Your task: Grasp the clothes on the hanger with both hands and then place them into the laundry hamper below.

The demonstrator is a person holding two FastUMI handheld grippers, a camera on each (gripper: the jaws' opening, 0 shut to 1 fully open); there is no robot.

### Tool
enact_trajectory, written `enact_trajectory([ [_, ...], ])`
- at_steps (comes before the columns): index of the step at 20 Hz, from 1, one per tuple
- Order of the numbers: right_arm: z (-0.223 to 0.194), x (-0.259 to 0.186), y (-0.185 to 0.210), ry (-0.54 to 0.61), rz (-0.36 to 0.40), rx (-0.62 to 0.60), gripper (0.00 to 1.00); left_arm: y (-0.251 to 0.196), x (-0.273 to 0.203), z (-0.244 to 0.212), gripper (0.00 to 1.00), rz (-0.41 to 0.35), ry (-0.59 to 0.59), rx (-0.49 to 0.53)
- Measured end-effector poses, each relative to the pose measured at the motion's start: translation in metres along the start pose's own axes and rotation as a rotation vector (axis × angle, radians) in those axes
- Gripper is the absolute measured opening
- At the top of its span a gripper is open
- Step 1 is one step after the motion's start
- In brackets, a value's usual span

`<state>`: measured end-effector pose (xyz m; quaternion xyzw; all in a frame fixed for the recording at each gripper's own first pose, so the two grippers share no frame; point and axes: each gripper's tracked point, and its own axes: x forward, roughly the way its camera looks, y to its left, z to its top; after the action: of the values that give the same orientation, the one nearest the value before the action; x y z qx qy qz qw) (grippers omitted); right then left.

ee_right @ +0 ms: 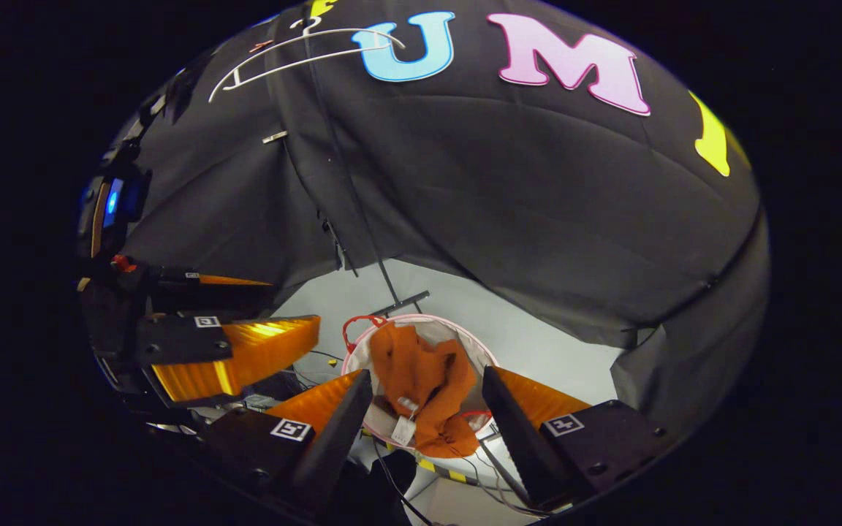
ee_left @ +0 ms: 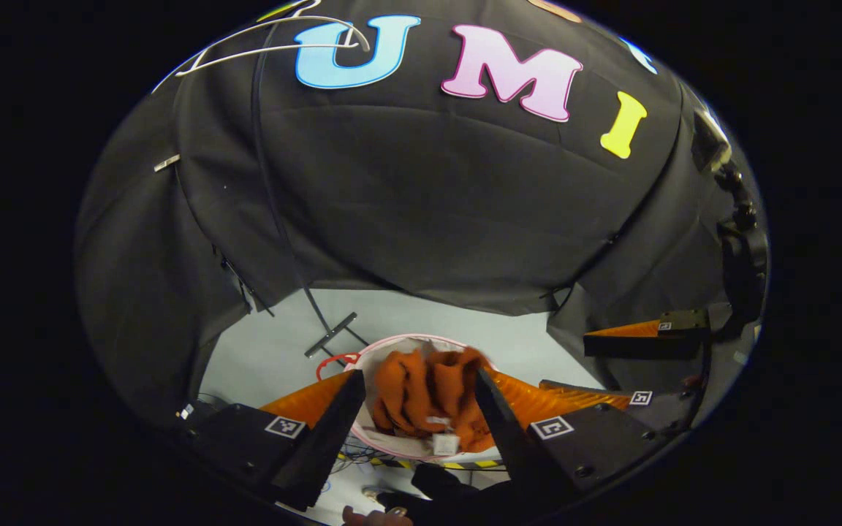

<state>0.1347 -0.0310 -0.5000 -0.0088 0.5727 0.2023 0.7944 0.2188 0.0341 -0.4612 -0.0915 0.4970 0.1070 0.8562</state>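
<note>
The orange garment (ee_left: pixel 428 394) lies crumpled inside the round white laundry hamper (ee_left: pixel 406 340) on the floor. In the right gripper view the garment (ee_right: pixel 421 380) drapes partly over the hamper's (ee_right: pixel 479 351) near rim, a white tag showing. My left gripper (ee_left: pixel 421 416) hovers open above it, and nothing is between its fingers. My right gripper (ee_right: pixel 428 424) is also open and empty over the hamper. Each gripper shows beside the other: the right gripper (ee_left: pixel 596 365) and the left gripper (ee_right: pixel 289 303). The white hanger (ee_left: pixel 275 44) (ee_right: pixel 304 47) hangs bare, high up on the left.
A thin dark stand pole (ee_left: pixel 267 183) runs down from the hanger to a crossbar foot (ee_left: pixel 330 334) on the pale floor behind the hamper. Yellow-black tape (ee_left: pixel 457 464) and cables lie near the hamper's front. A hand (ee_left: pixel 377 517) shows at the bottom edge.
</note>
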Motion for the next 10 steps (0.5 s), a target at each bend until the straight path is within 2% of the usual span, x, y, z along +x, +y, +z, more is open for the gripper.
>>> enact_trajectory([
  [10, -0.004, -0.027, 0.032, -0.032, -0.023, -0.008, 0.99, 0.012, -0.036, -0.016, 0.96, -0.044, -0.042, 0.010],
])
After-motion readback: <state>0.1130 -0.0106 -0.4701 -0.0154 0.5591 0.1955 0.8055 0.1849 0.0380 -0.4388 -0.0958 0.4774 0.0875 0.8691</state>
